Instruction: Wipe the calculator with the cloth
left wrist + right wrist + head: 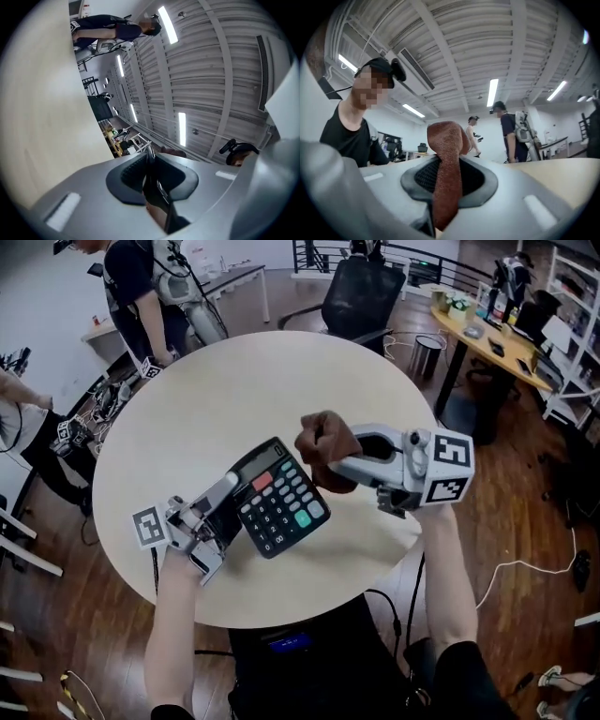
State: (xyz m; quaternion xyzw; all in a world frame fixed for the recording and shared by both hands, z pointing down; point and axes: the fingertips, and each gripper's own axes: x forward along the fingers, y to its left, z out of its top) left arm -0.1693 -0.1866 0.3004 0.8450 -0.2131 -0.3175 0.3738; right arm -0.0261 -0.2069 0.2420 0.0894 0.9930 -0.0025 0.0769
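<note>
The calculator (277, 499) is held tilted above the round table (234, 390), keys facing up. Its left edge is clamped between the nearly closed jaws of the left gripper (228, 495). The brown cloth (325, 446) is bunched just beside the calculator's upper right corner; contact cannot be judged. The cloth is pinched between the jaws of the right gripper (339, 463), which is seen to the calculator's right.
</note>
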